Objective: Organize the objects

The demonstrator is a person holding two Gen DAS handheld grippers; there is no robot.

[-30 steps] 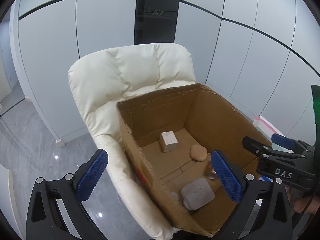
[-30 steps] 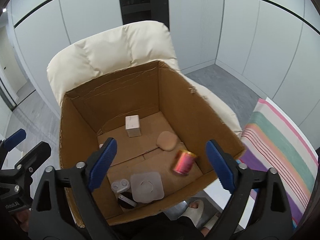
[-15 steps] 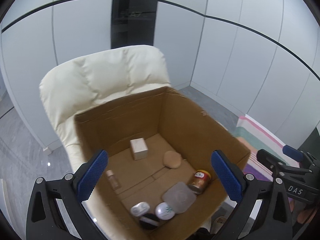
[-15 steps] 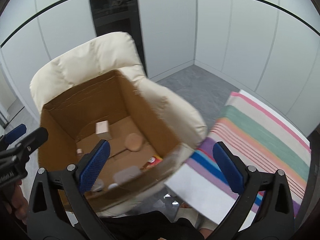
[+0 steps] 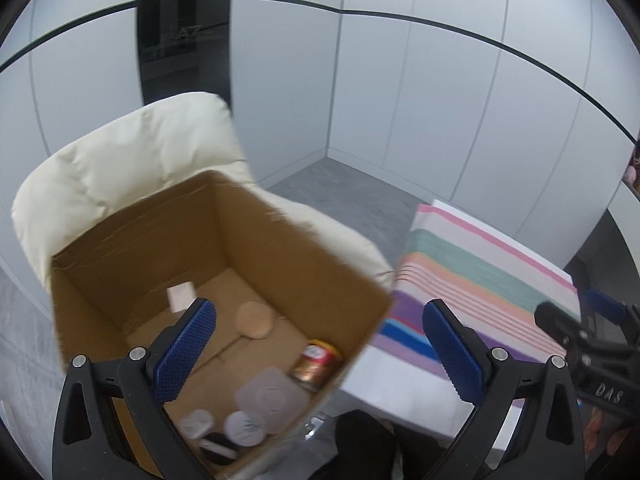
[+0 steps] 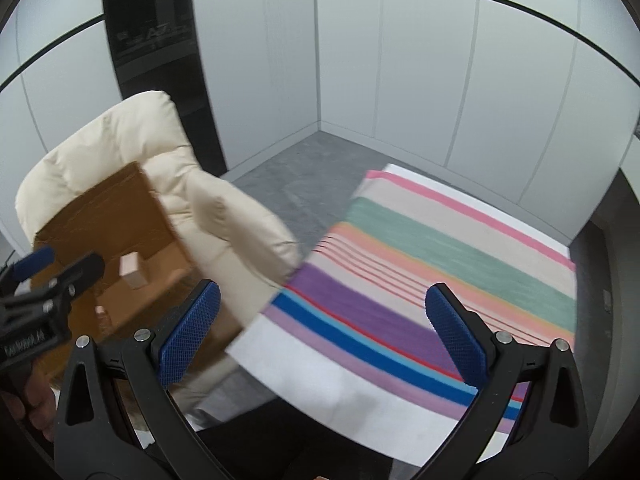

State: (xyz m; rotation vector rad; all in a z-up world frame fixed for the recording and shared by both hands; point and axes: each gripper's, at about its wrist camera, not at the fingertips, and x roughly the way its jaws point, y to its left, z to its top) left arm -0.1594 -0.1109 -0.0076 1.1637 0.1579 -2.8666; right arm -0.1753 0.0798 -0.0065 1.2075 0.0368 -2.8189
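Holding nothing, left gripper and right gripper gape; cardboard box lower left already holds a can and lids; striped cloth lower right shows nothing left.

Cardboard box: motion-blurred in both views. In the right wrist view its near part lies behind the left tool and the right tool's blue pad.
Contents near the box's front wall: small white round items, blurred, kind not readable; a dark item beneath them partly hidden by the front wall.
Can in the box's front right corner: label smeared, unreadable.
Small block at the box's back: edges blurred; one corner covered in the right wrist view.
Striped cloth right of the box: near edge covered by the right tool and a dark shape; what it lies on is hidden.
Right tool, right of the box in the left wrist view: cut by the frame edge.
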